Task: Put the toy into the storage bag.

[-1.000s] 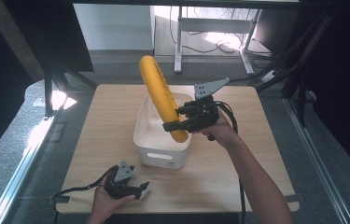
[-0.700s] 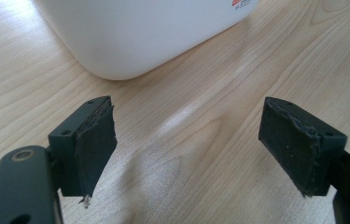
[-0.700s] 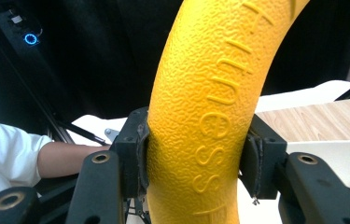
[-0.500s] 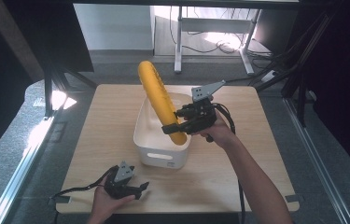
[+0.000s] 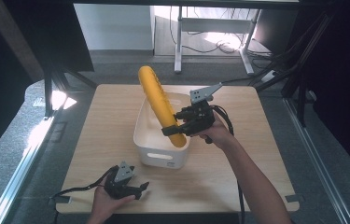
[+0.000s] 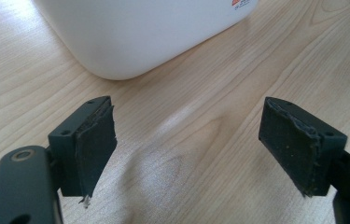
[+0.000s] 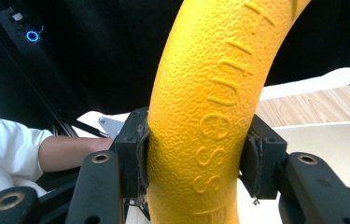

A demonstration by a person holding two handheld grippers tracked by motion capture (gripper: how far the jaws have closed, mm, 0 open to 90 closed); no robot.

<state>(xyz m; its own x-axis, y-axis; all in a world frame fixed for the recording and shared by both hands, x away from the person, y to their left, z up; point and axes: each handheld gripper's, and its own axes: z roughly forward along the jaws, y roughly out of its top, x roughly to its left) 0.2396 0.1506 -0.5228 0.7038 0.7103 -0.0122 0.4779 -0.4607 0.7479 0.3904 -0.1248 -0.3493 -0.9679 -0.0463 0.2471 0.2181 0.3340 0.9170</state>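
Observation:
A long curved yellow foam roller [image 5: 158, 105] with raised lettering stands tilted above the white bin [image 5: 150, 154] in the middle of the wooden table [image 5: 238, 172]. My right gripper [image 5: 175, 128] is shut on its lower part; in the right gripper view both pads press the yellow roller [image 7: 205, 121]. My left gripper [image 5: 141, 189] rests near the table's front edge, open, with bare wood between its pads [image 6: 93, 149]. The white bin's [image 6: 135, 32] rounded corner lies just beyond it.
The bin [image 5: 150, 154] has a handle slot in its near wall. Black frame posts [image 5: 49, 88] stand at the table's far left and right, and cables lie on the floor behind. A person's arm [image 7: 65, 151] shows in the right gripper view.
The right gripper has carried the yellow roller slightly left and lower over the bin. The left gripper has stayed put.

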